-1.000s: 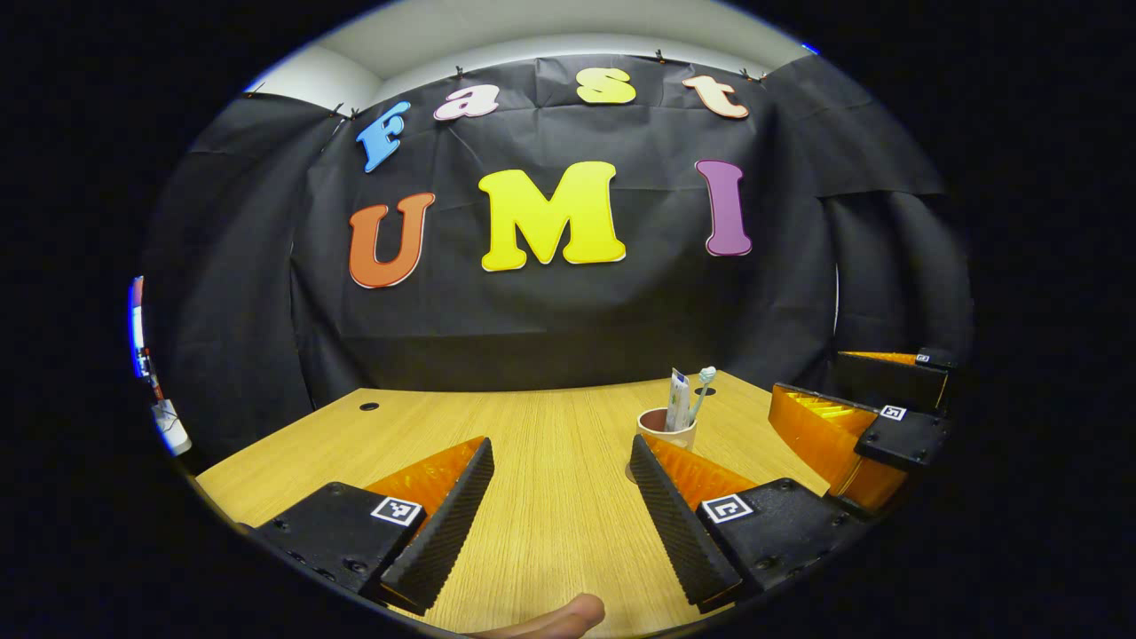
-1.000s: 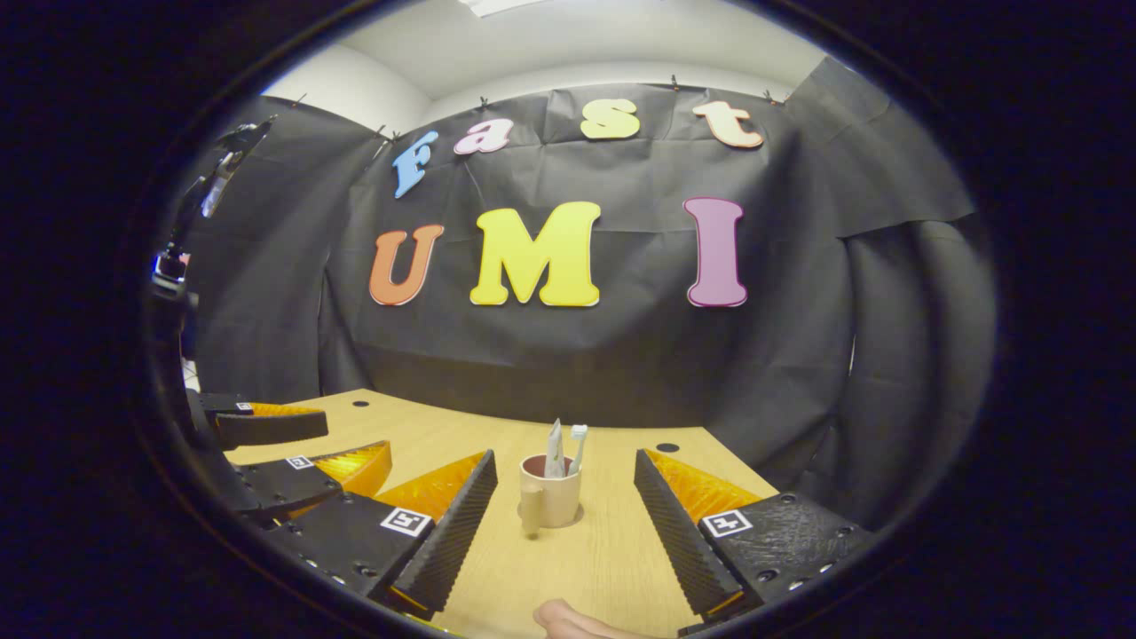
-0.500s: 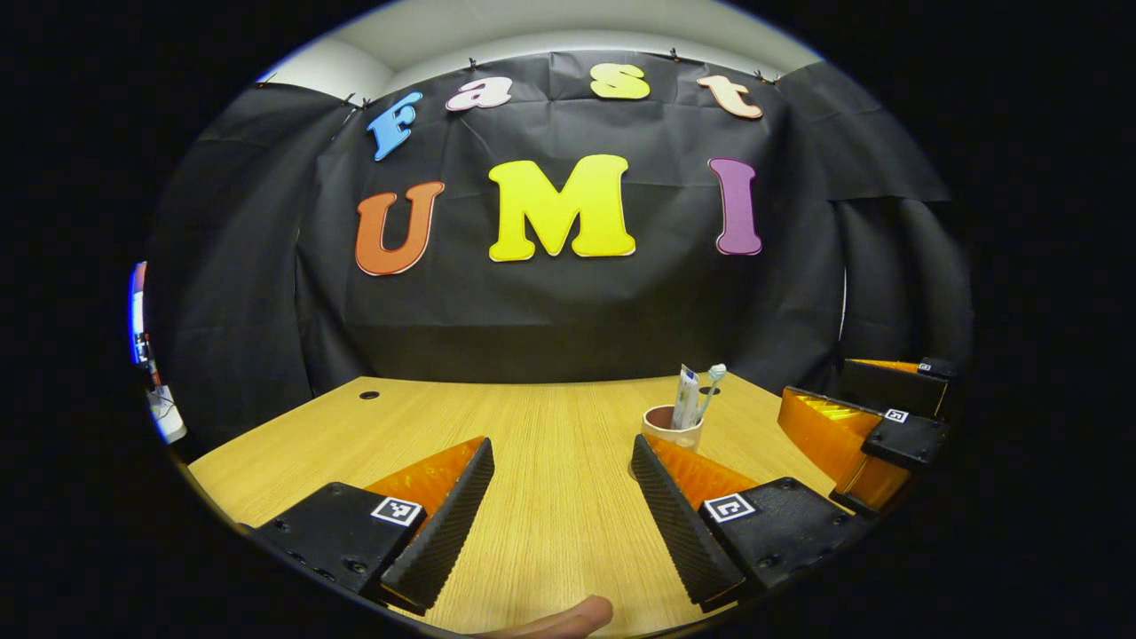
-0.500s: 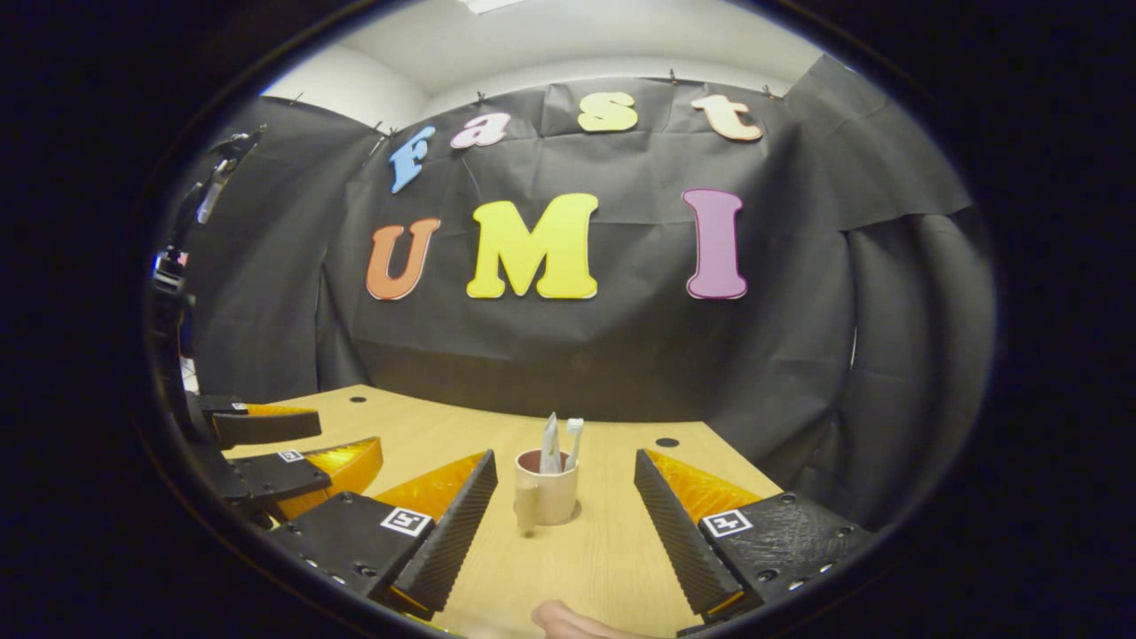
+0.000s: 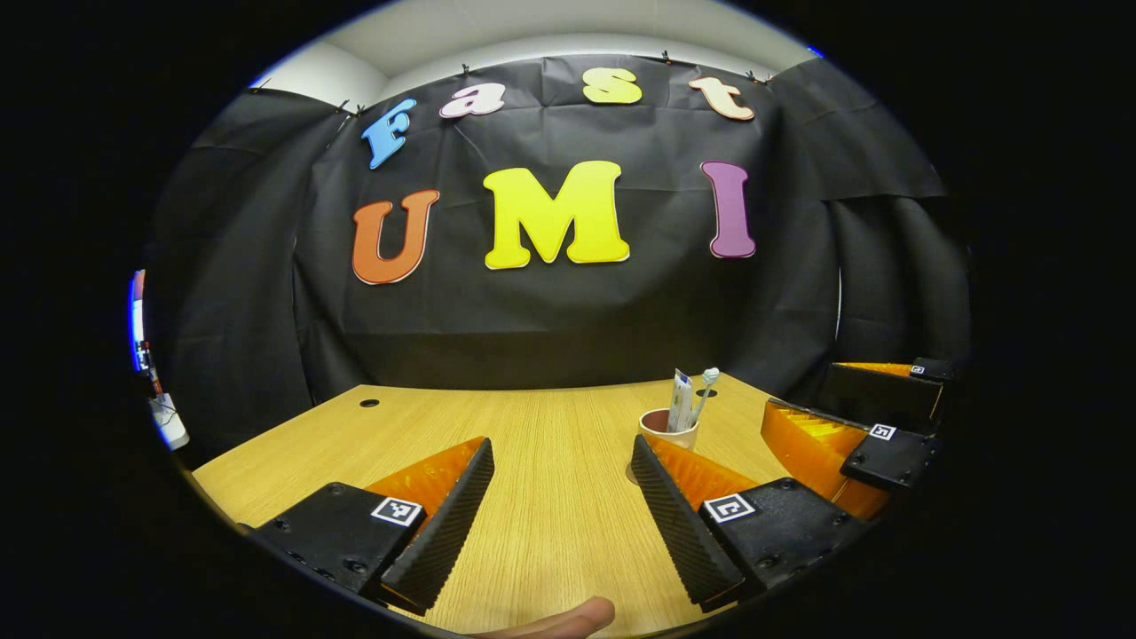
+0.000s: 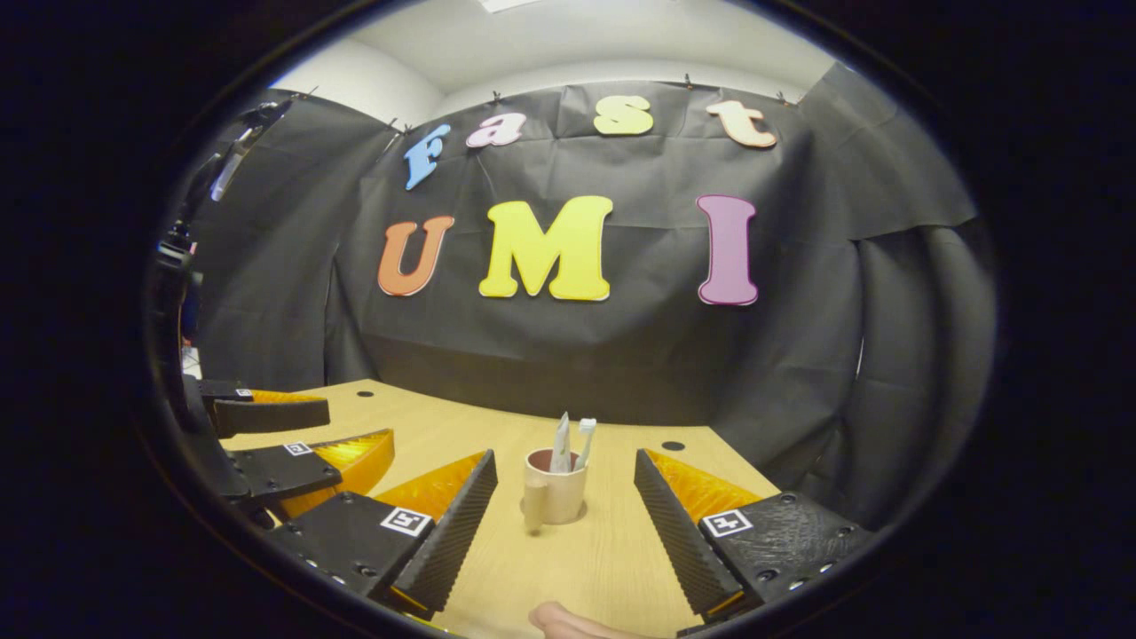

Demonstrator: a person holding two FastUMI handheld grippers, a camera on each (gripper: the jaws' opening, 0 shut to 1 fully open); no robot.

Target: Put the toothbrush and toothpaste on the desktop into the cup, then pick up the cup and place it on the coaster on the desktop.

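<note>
Cup: a pale mug point(image 6: 554, 490) is standing upright on the wooden desktop point(image 6: 612, 550), its handle turned toward the right gripper's camera; in the left gripper view the same mug point(image 5: 668, 428) is showing just behind that gripper's right finger.
Contents: the toothbrush point(image 6: 583, 441) and the toothpaste tube point(image 6: 561, 441) are both standing inside the mug, leaning side by side, heads above the rim.
Coaster: a thin darker edge is showing under the mug's base; whether this is the coaster or shadow cannot be told.
Right gripper point(image 6: 565, 510): its fingers are standing wide apart, empty, with the mug sitting ahead between them and touching neither.
Left gripper point(image 5: 562, 497): its fingers are spread apart, holding nothing, over bare desktop to the mug's left.
Step in hand: loading appears done; the task is sitting at the cup stage, either complete or awaiting the lift.
Next move: if the mug is not yet on the coaster, the right gripper is needing to advance, close on the mug body, and keep it level so the contents are not tipping out.
</note>
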